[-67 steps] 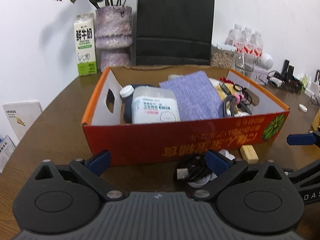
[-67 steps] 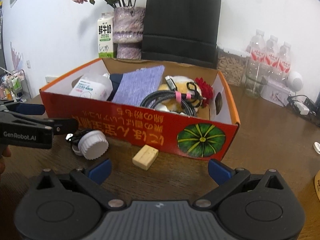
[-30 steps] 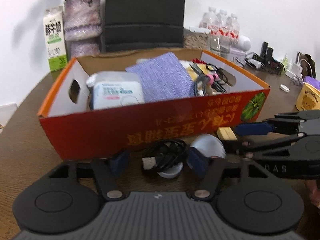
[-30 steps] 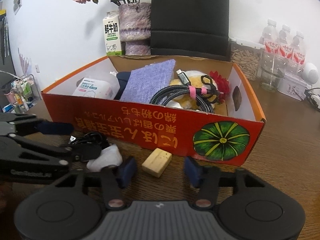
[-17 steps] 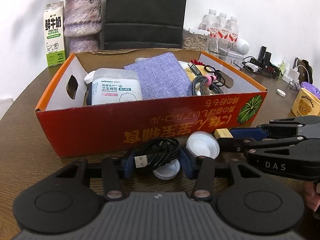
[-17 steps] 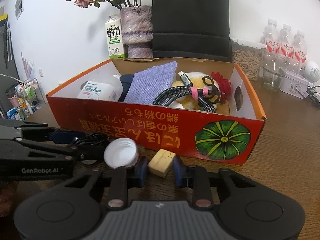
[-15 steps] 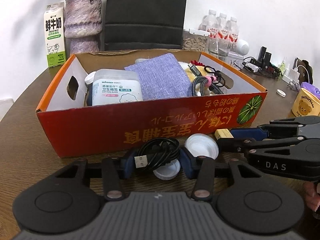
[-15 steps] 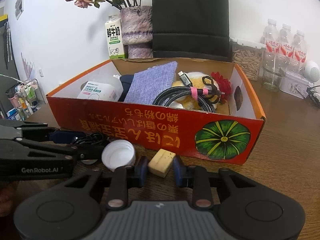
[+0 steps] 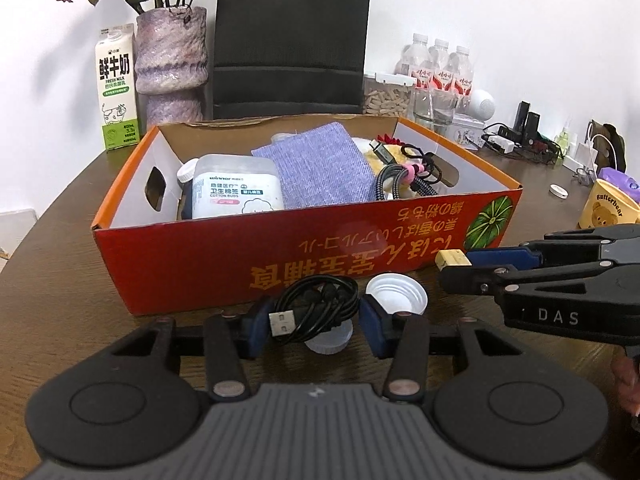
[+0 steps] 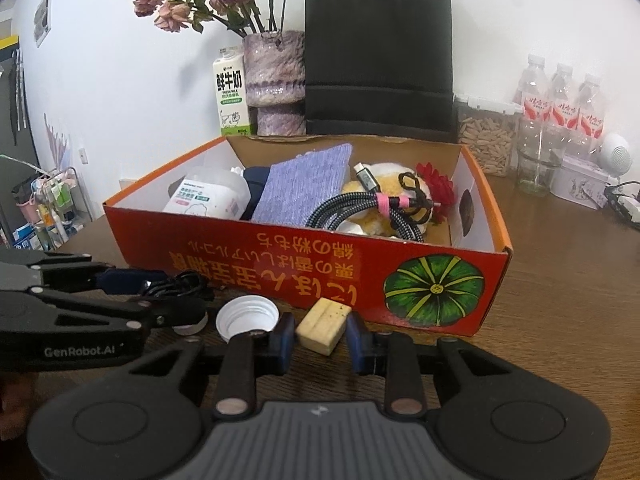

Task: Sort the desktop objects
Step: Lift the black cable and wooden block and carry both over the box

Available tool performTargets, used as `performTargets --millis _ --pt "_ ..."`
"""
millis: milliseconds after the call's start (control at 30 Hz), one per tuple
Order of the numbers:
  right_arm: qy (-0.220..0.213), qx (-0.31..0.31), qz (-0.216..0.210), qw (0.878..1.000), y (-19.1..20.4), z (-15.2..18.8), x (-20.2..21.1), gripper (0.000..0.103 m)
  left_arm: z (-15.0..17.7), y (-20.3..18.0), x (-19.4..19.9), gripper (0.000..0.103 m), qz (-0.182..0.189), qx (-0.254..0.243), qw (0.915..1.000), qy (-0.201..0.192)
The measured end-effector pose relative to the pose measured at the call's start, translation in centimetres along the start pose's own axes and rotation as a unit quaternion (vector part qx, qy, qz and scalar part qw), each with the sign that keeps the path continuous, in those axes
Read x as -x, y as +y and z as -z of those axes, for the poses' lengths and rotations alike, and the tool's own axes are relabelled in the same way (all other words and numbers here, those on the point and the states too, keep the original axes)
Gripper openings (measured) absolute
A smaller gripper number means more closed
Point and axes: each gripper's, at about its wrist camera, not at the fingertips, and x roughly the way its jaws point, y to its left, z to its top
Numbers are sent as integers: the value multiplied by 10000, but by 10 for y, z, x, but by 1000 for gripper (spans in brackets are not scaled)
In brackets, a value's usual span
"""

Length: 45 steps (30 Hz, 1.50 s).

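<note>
My left gripper (image 9: 314,326) is shut on a coiled black USB cable (image 9: 316,308), held just in front of the red cardboard box (image 9: 304,256). My right gripper (image 10: 320,338) is shut on a small tan wooden block (image 10: 324,325), also in front of the box (image 10: 320,264). A white cap (image 9: 396,290) lies open side up between the two grippers; it shows in the right wrist view (image 10: 247,315) too. A second white cap (image 9: 330,340) sits under the cable. The block's end (image 9: 450,258) shows in the left wrist view.
The box holds a cotton bud tub (image 9: 234,188), purple cloth (image 9: 320,168), braided cable (image 10: 368,210) and plush toy. Behind stand a vase (image 9: 170,64), milk carton (image 9: 118,88), black bag (image 9: 288,36) and water bottles (image 10: 560,104). A yellow cup (image 9: 606,208) stands at right.
Both grippers closed: the left on the black cable, the right on the wooden block. Both have since risen slightly with their objects; the white cap tipped open side up.
</note>
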Motion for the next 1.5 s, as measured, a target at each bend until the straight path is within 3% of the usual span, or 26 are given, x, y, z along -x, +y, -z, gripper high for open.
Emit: performTargets --millis 767,1167,1500 --pt "-670 196 60 9975 10 -38 32 27 -35 -2 39 48 -94 134 9975 -691" --pt "-854 135 116 9962 0 -71 14 27 -74 8 21 48 -200 210 9947 -991" --pt "-931 -105 149 9955 -18 -107 -25 27 -107 15 -13 48 -247 224 9931 -1124"
